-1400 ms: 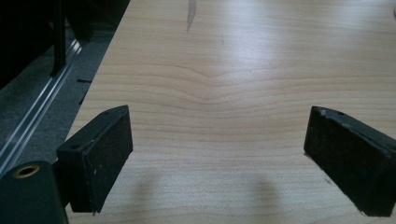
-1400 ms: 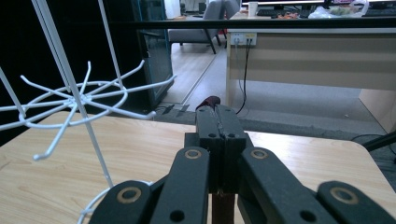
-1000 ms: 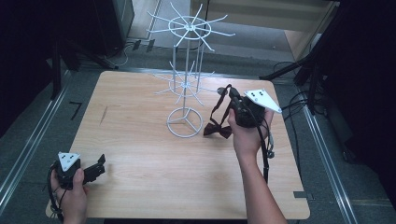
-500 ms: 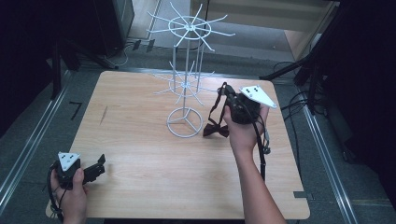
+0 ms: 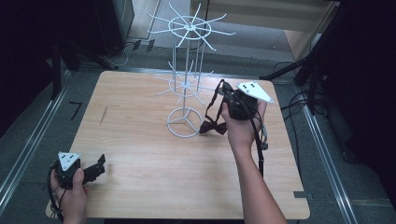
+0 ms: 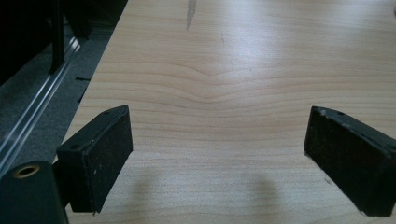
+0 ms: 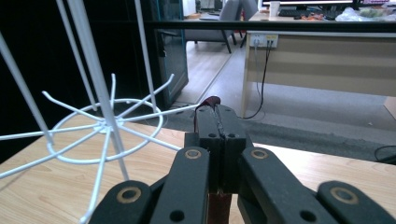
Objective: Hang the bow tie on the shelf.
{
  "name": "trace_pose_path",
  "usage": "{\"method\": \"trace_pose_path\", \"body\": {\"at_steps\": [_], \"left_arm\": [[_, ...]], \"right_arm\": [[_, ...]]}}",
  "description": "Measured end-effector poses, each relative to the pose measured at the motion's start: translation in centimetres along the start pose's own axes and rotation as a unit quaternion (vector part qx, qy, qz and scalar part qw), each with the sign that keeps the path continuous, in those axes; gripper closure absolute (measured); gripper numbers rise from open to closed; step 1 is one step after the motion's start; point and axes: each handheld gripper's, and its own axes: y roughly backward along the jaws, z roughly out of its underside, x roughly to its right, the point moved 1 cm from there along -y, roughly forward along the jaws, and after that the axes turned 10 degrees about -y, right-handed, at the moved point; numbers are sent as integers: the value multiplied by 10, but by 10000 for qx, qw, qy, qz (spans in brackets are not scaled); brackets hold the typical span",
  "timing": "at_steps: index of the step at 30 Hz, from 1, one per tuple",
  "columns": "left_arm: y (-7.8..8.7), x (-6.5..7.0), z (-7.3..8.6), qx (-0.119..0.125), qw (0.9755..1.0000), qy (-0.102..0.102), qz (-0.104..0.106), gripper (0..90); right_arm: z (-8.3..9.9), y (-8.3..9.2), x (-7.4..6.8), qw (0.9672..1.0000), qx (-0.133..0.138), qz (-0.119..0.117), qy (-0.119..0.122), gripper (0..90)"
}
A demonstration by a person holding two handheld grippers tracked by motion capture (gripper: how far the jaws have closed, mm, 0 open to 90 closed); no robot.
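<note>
One bow tie (image 5: 213, 127), one wire rack (image 5: 187, 84), two hand-held grippers.

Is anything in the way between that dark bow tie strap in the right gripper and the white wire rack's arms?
Nothing visible blocks it. The right gripper is shut on the strap, with the bow tie dangling beside the rack. In the right gripper view, a lower rack arm's tip sits just by the jaws.

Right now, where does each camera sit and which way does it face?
High view: above the person's side, looking forward and down on the light wooden table; both forearms, left tool, right tool.
Left gripper view: on that tool, facing tabletop; open jaws.
Right gripper view: faces the white wire spinner rack; jaws shut on the dark red bow tie strap.
Shared: rack, table.
</note>
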Motion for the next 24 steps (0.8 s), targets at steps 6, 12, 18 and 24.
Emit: {"method": "trace_pose_path", "body": {"at_steps": [6,12,18,24], "left_arm": [[0,0,0,-2,10000,1,2,87],[0,0,0,-7,10000,5,19,87],[0,0,0,-8,10000,3,20,87],[0,0,0,-7,10000,5,18,87]], "right_arm": [[4,-13,7,9998,-199,31,-95,900],[10,-26,14,9986,-427,38,-295,900],[16,-37,20,9968,-660,-12,-457,900],[24,-45,20,9951,-828,-38,-545,900]]}}
